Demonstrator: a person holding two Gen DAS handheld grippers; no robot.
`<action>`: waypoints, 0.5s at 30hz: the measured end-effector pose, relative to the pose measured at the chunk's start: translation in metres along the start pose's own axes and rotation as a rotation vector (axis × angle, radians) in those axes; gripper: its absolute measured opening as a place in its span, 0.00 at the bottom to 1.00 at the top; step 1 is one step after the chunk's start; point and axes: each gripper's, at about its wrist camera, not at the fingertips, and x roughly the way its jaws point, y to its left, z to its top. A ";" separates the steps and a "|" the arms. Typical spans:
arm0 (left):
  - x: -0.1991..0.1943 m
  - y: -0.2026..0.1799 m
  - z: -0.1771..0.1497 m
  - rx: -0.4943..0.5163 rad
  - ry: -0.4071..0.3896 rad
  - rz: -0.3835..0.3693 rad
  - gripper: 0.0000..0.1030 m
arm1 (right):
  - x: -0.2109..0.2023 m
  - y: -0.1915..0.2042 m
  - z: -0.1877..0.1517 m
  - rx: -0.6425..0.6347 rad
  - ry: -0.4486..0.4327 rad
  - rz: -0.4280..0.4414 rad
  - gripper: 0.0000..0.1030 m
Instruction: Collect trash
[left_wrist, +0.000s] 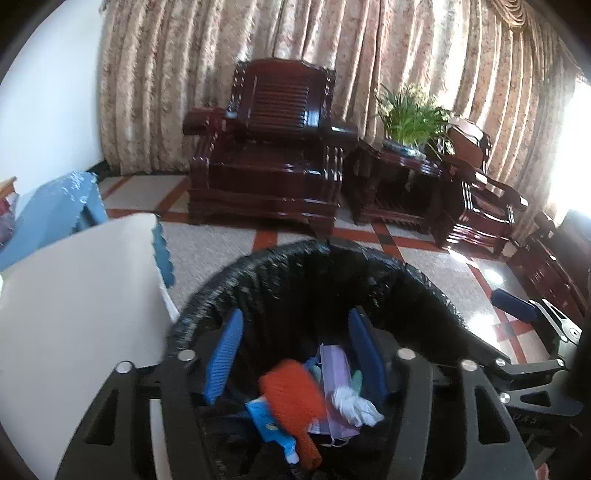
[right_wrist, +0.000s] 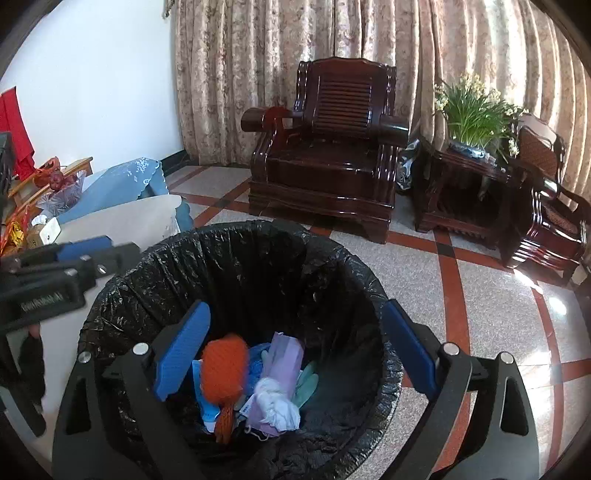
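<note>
Left tongs (left_wrist: 295, 354): my jaws stand apart over the bin mouth, blue pads clear of everything, nothing between them.
Right tongs (right_wrist: 295, 347): my jaws gape wide above the same opening, one pad near each side of the rim; they grip nothing.
Bin (right_wrist: 110, 291): round, lined with a black plastic bag folded over its rim, standing on the tiled floor just beside the corner of a white tabletop (right_wrist: 129, 221).
Trash in the bin: an orange knitted piece (right_wrist: 223, 365), a lilac paper packet (right_wrist: 284, 350), a knotted white rag (right_wrist: 275, 400), and blue and pale green scraps, all lying together at the bottom.
Progress: these items are already deposited; with both tongs empty, I judge the drop complete.
Remaining: the far left edge of the table surface carries clutter (right_wrist: 44, 221) I cannot identify as trash or not; the visible floor shows no loose litter.
Background: a dark wooden armchair (right_wrist: 332, 155) before curtains.
</note>
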 end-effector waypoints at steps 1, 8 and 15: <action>-0.005 0.003 0.002 0.001 -0.009 0.005 0.62 | -0.002 0.001 0.001 0.001 0.000 0.003 0.92; -0.051 0.014 0.007 0.015 -0.067 0.054 0.81 | -0.027 0.014 0.014 0.020 -0.026 0.059 0.95; -0.105 0.025 0.002 -0.005 -0.107 0.092 0.88 | -0.074 0.027 0.032 0.094 -0.069 0.147 0.95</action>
